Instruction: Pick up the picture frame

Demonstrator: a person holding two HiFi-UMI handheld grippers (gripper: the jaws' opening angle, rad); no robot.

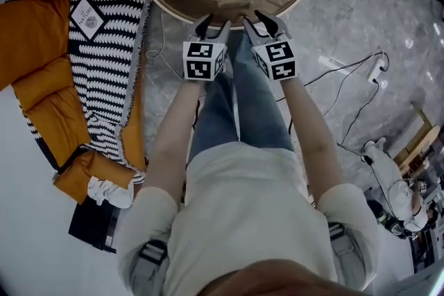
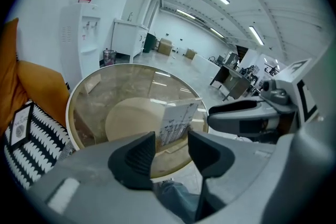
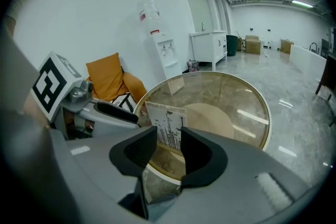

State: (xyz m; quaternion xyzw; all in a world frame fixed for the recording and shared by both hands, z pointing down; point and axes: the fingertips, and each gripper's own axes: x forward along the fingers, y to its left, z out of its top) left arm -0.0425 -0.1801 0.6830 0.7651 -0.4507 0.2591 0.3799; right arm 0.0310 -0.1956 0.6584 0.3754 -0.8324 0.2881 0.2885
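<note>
A small white picture frame point(image 2: 176, 122) with a dark line print stands upright near the front edge of a round glass table point(image 2: 76, 113). The right gripper view shows the picture frame point(image 3: 165, 124) from its other side. My left gripper point(image 2: 171, 152) is open, and the frame shows beyond the gap between its jaws, untouched. My right gripper point(image 3: 169, 152) is open too, with the frame just past its tips. In the head view the left gripper point(image 1: 211, 28) and the right gripper point(image 1: 262, 21) hover side by side at the table's near rim point(image 1: 156, 0).
An orange armchair point(image 1: 41, 45) with a black-and-white patterned throw point(image 1: 104, 59) stands left of the table. Cables and a power strip point(image 1: 378, 69) lie on the grey floor at right. A water dispenser point(image 3: 165, 55) stands by the far wall. My jeans-clad legs point(image 1: 239, 107) are below the grippers.
</note>
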